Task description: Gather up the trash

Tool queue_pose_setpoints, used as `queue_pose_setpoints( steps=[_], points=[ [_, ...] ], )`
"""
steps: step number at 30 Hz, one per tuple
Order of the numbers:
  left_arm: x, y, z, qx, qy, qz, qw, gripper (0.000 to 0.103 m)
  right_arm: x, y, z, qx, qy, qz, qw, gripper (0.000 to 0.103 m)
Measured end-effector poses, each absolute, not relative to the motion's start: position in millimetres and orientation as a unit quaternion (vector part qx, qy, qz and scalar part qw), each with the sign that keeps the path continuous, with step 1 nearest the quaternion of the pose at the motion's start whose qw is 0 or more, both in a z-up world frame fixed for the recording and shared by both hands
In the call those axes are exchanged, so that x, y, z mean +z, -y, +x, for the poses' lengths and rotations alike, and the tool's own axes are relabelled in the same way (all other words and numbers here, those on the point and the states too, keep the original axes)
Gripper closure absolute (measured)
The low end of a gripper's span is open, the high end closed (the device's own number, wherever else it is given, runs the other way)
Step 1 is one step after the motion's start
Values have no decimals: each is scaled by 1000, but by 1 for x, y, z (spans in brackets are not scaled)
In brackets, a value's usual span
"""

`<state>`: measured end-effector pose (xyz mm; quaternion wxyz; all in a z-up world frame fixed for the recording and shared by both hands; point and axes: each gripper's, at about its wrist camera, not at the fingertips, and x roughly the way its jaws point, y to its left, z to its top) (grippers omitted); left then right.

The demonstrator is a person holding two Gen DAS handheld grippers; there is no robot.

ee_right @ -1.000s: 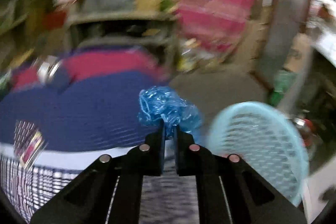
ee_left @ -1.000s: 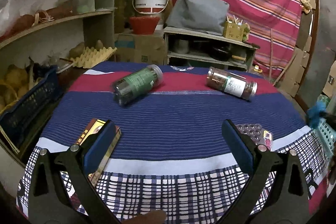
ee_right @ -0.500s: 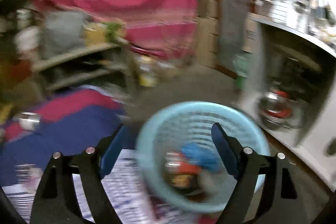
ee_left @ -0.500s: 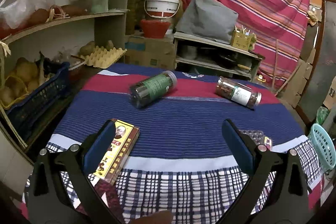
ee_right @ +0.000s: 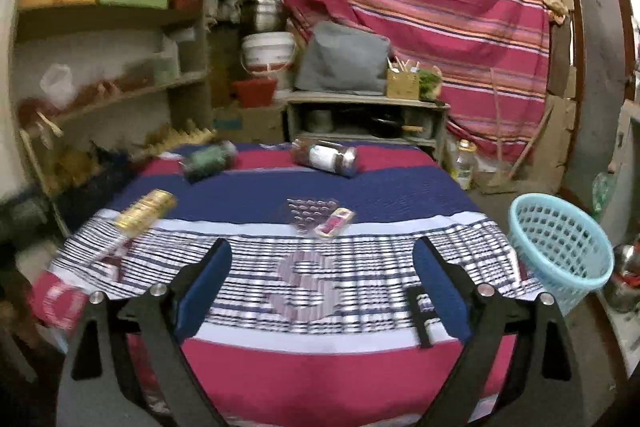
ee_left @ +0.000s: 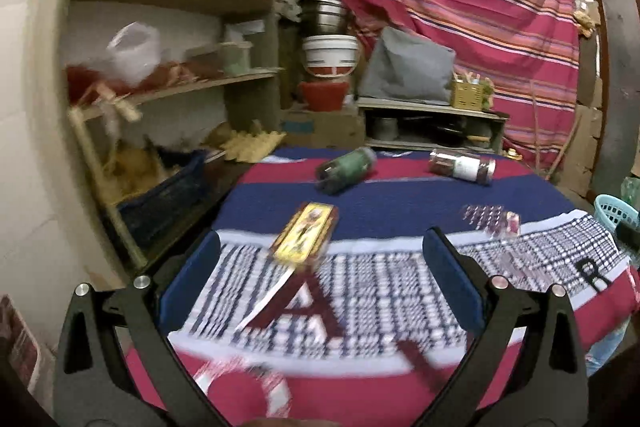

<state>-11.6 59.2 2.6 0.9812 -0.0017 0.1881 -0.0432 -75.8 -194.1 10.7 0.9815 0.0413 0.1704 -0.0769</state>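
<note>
Gone from my right gripper [ee_right: 320,291] is the blue wad I pinched a second ago; its fingers now stand wide apart and empty, turned back from the basket [ee_right: 560,247] toward the table [ee_right: 360,191]. My left gripper [ee_left: 320,279] has drawn back too, fingers spread with nothing between them, so more of the checked cloth shows below it.

What counts next is the blister pack [ee_right: 320,217]. It lies flat, dead ahead of my right fingers and almost centred between them, with its small pink card on the right-hand side. From my left fingers the same pack [ee_left: 490,219] sits beyond the right pad, off line. So I judge the right hand nearer and better aimed.

The yellow box [ee_left: 306,233] lies ahead of my left fingers, a little toward the left pad, its long axis running away from me and leaning right. Two jars [ee_right: 324,157] lie on their sides farther off. The basket stands to the right of my right fingers, off the table edge.
</note>
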Motion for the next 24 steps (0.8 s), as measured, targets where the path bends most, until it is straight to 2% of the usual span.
queue_pose_setpoints(
  steps=[2,6,24],
  points=[
    [8,-69,-27,-48,-165,-22,985,5,13,181,-80,-93,-148,-2,985,13],
    [4,-63,-42,-31,-138,12,990,5,11,173,-72,-86,-161,-29,983,13],
    [-3,-51,-36,-49,-150,21,987,5,1,198,-70,-86,-186,18,979,13]
  ],
)
